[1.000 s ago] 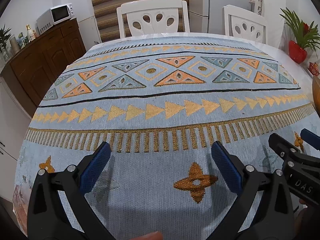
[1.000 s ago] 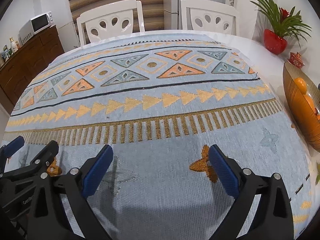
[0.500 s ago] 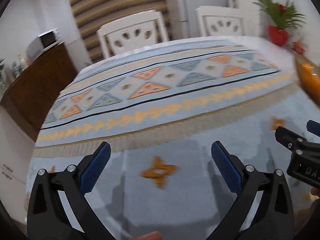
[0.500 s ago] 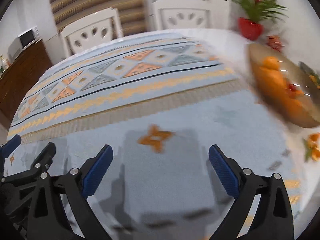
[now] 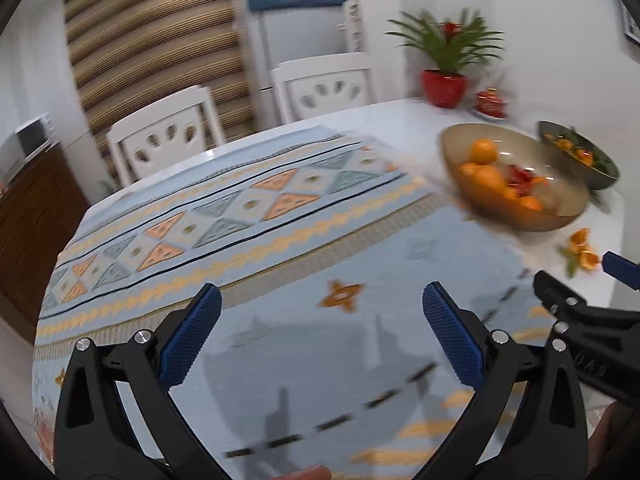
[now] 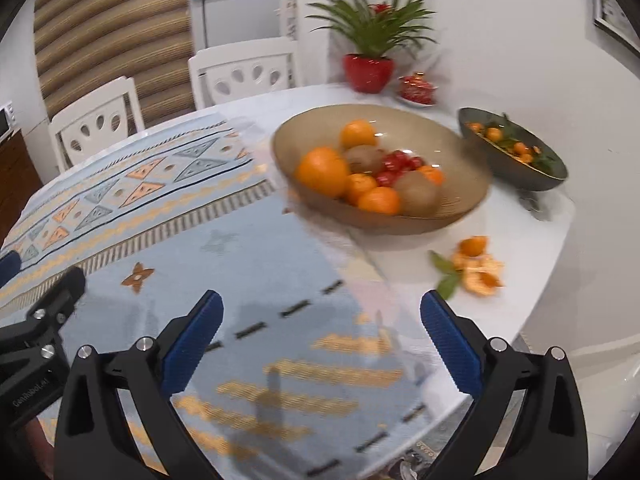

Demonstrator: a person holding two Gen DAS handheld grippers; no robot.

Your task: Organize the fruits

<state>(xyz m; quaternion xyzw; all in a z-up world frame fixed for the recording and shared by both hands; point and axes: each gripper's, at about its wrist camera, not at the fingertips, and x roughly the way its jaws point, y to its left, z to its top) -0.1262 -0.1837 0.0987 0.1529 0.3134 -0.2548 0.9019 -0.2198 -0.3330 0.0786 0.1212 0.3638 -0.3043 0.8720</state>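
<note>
While both grippers hang over the near part of the patterned cloth (image 6: 248, 248), the left gripper (image 5: 320, 336) and the right gripper (image 6: 320, 332) have their jaws spread wide and hold nothing. Oranges (image 6: 322, 172), kiwis and small red fruit lie in the tan bowl (image 6: 460, 204) at far right. Orange peel (image 6: 478, 270) lies on the white table (image 6: 536, 240) near it, a dark bowl (image 6: 520, 176) farther right.
</note>
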